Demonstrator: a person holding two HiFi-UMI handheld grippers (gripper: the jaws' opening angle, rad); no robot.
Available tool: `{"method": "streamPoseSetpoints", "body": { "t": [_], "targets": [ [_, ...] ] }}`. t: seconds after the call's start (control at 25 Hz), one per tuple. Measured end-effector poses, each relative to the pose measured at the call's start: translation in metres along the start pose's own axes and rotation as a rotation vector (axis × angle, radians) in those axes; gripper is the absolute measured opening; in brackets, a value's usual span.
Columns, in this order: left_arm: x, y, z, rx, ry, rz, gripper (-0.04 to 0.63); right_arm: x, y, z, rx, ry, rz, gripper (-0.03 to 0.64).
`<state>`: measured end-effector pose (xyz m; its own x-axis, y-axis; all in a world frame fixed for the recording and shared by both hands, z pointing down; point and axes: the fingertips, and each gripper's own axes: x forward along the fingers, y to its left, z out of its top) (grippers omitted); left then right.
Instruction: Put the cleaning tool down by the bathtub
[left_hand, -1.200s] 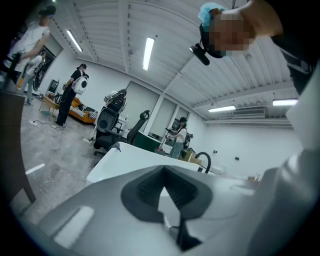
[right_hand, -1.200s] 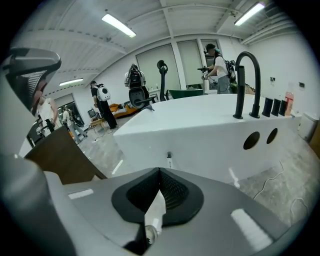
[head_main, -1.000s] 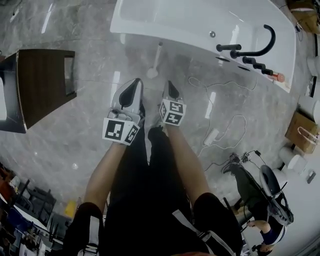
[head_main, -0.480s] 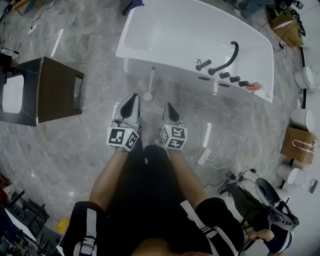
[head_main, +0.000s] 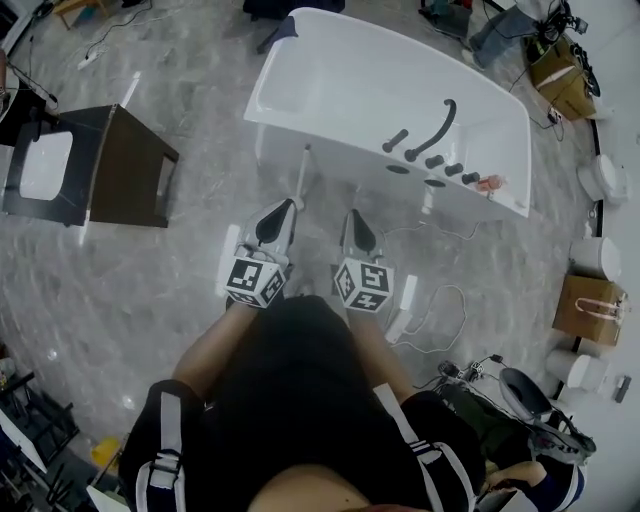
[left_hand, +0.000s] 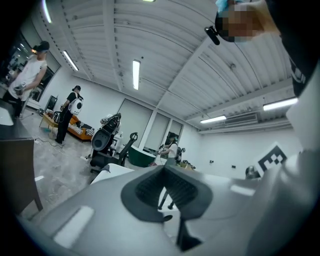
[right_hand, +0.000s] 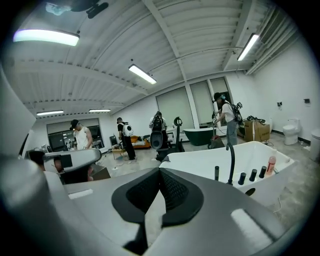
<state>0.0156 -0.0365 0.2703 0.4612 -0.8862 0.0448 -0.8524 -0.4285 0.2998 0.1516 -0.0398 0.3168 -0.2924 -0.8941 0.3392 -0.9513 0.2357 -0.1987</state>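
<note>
Beside the white bathtub (head_main: 272, 70), the white long-handled cleaning tool (head_main: 301, 176) was left as the closed, empty left gripper (head_main: 290, 206) and right gripper (head_main: 353, 214) were raised away, placement seemingly done.

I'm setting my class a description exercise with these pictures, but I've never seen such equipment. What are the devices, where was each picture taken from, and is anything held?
No robot here: a person holds hand-held tongs in each hand. The downward picture comes from a camera on the person's head; it shows the left tongs and right tongs pointing toward a white bathtub. The other two pictures come from cameras riding on each pair of tongs, looking along them. Both tongs are shut and hold nothing. On the grey marble floor, a white long-handled cleaning tool rests beside the bathtub, and a dark cabinet stands to the left.
</note>
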Motion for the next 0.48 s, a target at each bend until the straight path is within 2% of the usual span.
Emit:
{"method": "streamPoseSetpoints", "body": {
  "t": [0.2, 0.48],
  "targets": [
    [-0.026, -0.023, 0.020, 0.045, -0.022, 0.006, 0.008, -0.047, 0.019, 0.033, -0.001, -0.079, 0.046, 0.000],
    [-0.050, -0.033, 0.026, 0.070, -0.042, 0.016, 0.008, -0.088, 0.039, 0.043, -0.034, -0.139, 0.093, 0.000]
  ]
}}
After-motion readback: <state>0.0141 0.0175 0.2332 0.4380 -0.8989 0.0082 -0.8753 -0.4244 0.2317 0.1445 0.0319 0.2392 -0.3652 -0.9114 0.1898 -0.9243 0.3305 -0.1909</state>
